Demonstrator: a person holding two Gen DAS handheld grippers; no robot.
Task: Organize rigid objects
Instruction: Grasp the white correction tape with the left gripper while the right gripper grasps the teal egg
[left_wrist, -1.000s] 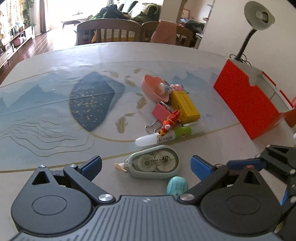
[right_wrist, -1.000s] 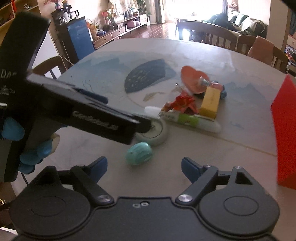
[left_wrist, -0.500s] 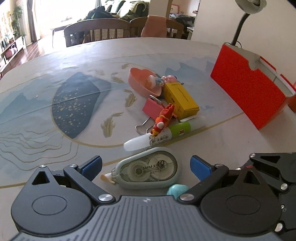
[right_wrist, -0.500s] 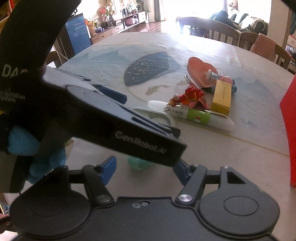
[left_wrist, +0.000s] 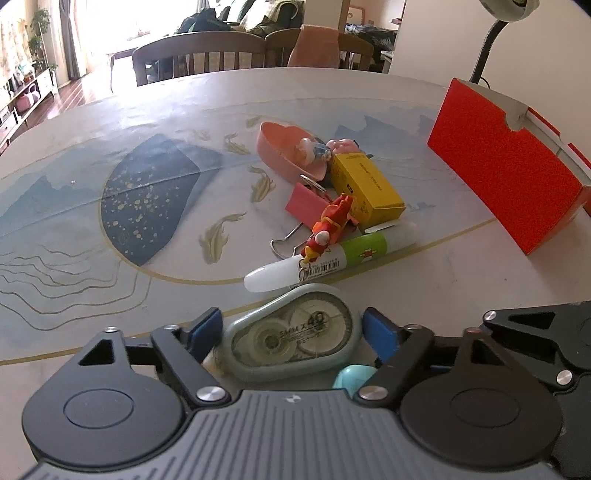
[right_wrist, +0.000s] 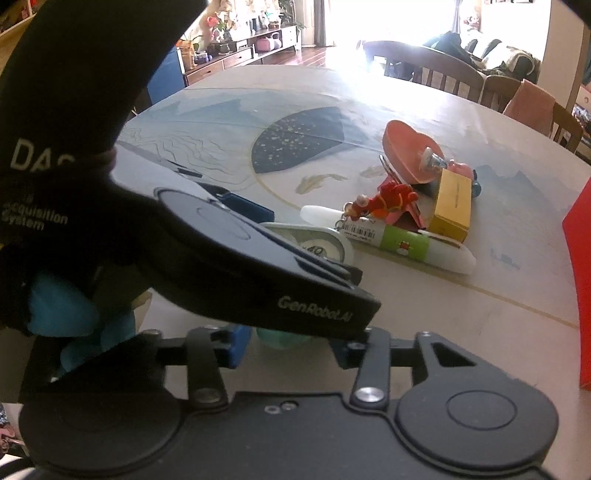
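Note:
A grey-green correction tape dispenser (left_wrist: 291, 338) lies on the table between the blue pads of my left gripper (left_wrist: 293, 330), which has closed in around it. It also shows in the right wrist view (right_wrist: 321, 245). A small teal egg-shaped object (left_wrist: 352, 376) lies just under the left gripper; in the right wrist view the teal object (right_wrist: 280, 338) sits between the fingers of my right gripper (right_wrist: 288, 341), mostly hidden by the left gripper's body. Beyond lies a pile: a white and green glue pen (left_wrist: 328, 258), a red figurine keychain (left_wrist: 328, 225), a yellow box (left_wrist: 364, 186).
A pink binder clip (left_wrist: 306, 203) and a pink heart-shaped dish (left_wrist: 288, 153) with small toys lie in the pile. A red open box (left_wrist: 506, 166) stands at the right, a desk lamp (left_wrist: 491, 40) behind it. Chairs line the far table edge.
My left gripper has moved forward over the correction tape and its fingers have closed in on it. My right gripper has moved up to the teal object, and the left gripper now blocks much of its view.

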